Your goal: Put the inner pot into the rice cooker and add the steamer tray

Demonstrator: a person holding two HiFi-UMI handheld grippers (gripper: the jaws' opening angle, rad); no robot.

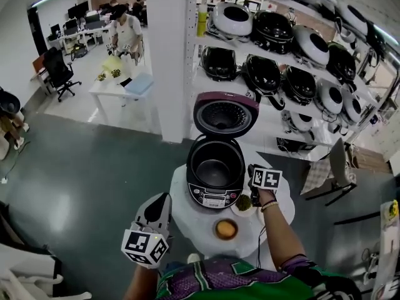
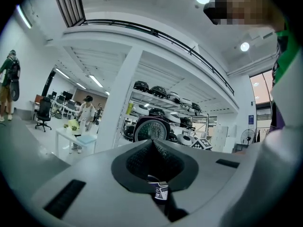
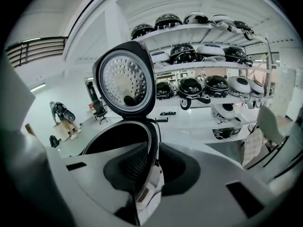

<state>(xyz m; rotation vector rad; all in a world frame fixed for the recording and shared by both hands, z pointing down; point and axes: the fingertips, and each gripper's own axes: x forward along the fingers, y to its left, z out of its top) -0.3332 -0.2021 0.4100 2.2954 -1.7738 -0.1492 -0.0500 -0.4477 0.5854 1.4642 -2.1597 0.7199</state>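
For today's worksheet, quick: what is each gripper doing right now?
Left gripper: closed, holding nothing.
Right gripper: slightly open, gripping nothing; the rice cooker rim shows through the gap.

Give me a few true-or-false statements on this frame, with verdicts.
1. The lid of the rice cooker stands open. True.
2. The left claw grips the rice cooker's rim. False: it is shut on nothing, away from the cooker.
3. The rice cooker sits on a shelf. False: it sits on the round white table.
4. The shelves behind it carry more cookers. True.
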